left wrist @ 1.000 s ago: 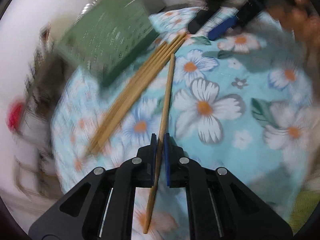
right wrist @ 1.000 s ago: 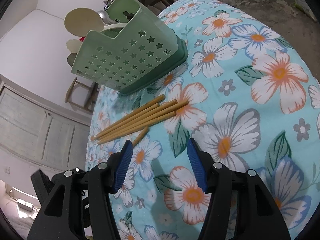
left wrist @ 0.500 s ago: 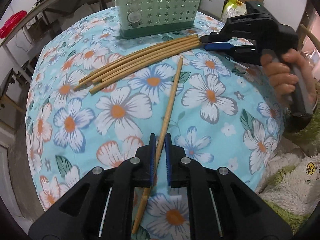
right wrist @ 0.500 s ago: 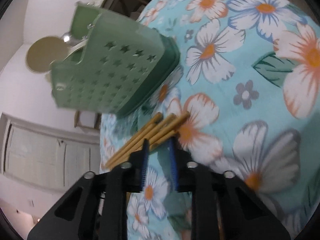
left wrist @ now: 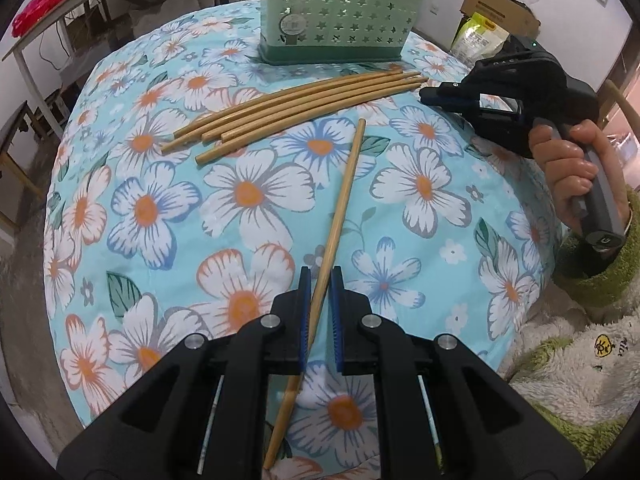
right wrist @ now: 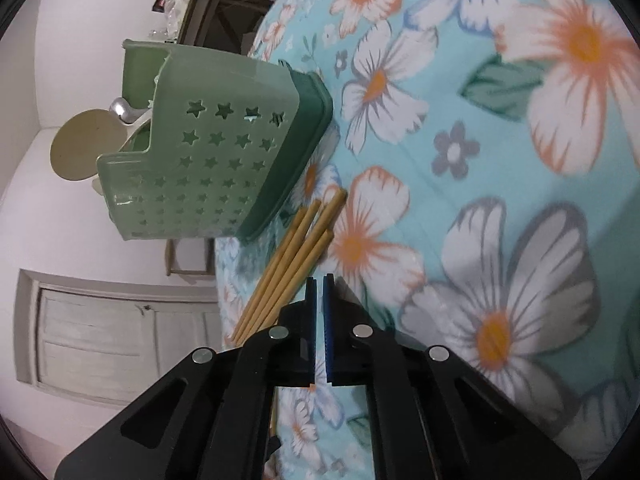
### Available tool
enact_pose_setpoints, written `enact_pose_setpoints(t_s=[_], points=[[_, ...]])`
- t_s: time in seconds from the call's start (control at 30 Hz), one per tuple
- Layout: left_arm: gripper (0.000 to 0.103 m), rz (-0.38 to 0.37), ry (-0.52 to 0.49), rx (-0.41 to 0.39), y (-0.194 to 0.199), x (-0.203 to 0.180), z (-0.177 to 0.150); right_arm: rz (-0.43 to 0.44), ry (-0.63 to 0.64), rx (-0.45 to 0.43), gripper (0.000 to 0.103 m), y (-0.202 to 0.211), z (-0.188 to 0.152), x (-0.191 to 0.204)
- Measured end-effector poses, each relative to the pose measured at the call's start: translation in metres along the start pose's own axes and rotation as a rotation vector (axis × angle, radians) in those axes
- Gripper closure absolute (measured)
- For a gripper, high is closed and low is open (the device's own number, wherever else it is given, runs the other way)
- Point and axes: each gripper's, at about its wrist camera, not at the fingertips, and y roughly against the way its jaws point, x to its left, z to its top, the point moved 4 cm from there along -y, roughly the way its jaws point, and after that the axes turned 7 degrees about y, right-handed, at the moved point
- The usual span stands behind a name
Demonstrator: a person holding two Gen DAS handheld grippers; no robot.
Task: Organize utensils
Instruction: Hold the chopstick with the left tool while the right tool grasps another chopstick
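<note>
My left gripper (left wrist: 319, 280) pinches one chopstick (left wrist: 340, 212), lifted over flower cloth (left wrist: 132, 208). My right gripper (right wrist: 319, 284) squeezed together, nothing between pads, just beside pile of chopsticks (left wrist: 296, 104). Green holder (right wrist: 224, 160) has spoons only. Chopsticks not put away yet.

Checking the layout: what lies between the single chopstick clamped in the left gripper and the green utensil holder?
In the left wrist view, the bundle of loose chopsticks lies across the floral cloth between the held chopstick and the green holder.
</note>
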Motion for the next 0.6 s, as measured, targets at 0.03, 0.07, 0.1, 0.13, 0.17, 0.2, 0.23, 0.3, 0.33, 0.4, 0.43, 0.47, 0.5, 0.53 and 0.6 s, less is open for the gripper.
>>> enact_pose_setpoints(t_s=[0.03, 0.07, 0.1, 0.13, 0.17, 0.2, 0.23, 0.3, 0.33, 0.4, 0.43, 0.47, 0.5, 0.53, 0.6], points=[[0.095, 0.0, 0.002, 0.0, 0.0, 0.0, 0.0, 0.0, -0.017, 0.007, 0.096, -0.002, 0.0, -0.001], [0.095, 0.001, 0.004, 0.001, -0.001, 0.0, 0.001, 0.004, -0.034, 0.015, 0.094, -0.007, 0.002, -0.001], [0.095, 0.001, 0.004, 0.001, -0.001, 0.0, 0.001, 0.012, -0.045, 0.018, 0.09, -0.01, 0.004, 0.0], [0.095, 0.001, 0.005, 0.001, 0.0, 0.0, 0.001, 0.02, -0.05, 0.02, 0.084, -0.013, 0.005, 0.002], [0.095, 0.0, 0.006, 0.001, -0.001, 0.0, 0.001, 0.018, -0.034, 0.017, 0.082, -0.017, 0.008, 0.008], [0.095, 0.0, 0.007, 0.001, -0.001, 0.0, 0.001, 0.003, -0.017, 0.013, 0.081, -0.019, 0.009, 0.012], [0.094, -0.002, 0.011, 0.001, -0.001, 0.0, 0.001, -0.015, -0.004, 0.008, 0.081, -0.023, 0.009, 0.015], [0.094, -0.002, 0.016, -0.001, -0.001, 0.0, 0.001, -0.024, -0.006, -0.006, 0.083, -0.028, 0.01, 0.017], [0.094, -0.003, 0.017, -0.003, -0.001, 0.001, 0.001, -0.032, -0.01, -0.013, 0.087, -0.03, 0.01, 0.018], [0.094, -0.004, 0.019, -0.006, -0.001, 0.001, 0.001, -0.038, -0.034, -0.026, 0.092, -0.033, 0.01, 0.016], [0.094, -0.005, 0.019, -0.007, -0.001, 0.001, 0.0, -0.029, -0.045, -0.03, 0.093, -0.033, 0.011, 0.014], [0.094, -0.006, 0.02, -0.007, -0.001, 0.001, 0.0, -0.023, -0.056, -0.037, 0.093, -0.033, 0.011, 0.015], [0.094, -0.006, 0.021, -0.007, -0.001, 0.001, 0.0, -0.021, -0.056, -0.041, 0.092, -0.033, 0.011, 0.014], [0.094, -0.006, 0.021, -0.008, -0.001, 0.001, 0.0, -0.02, -0.055, -0.043, 0.092, -0.033, 0.011, 0.015], [0.094, -0.006, 0.019, -0.009, -0.001, 0.001, 0.0, -0.014, -0.054, -0.045, 0.092, -0.03, 0.011, 0.015]])
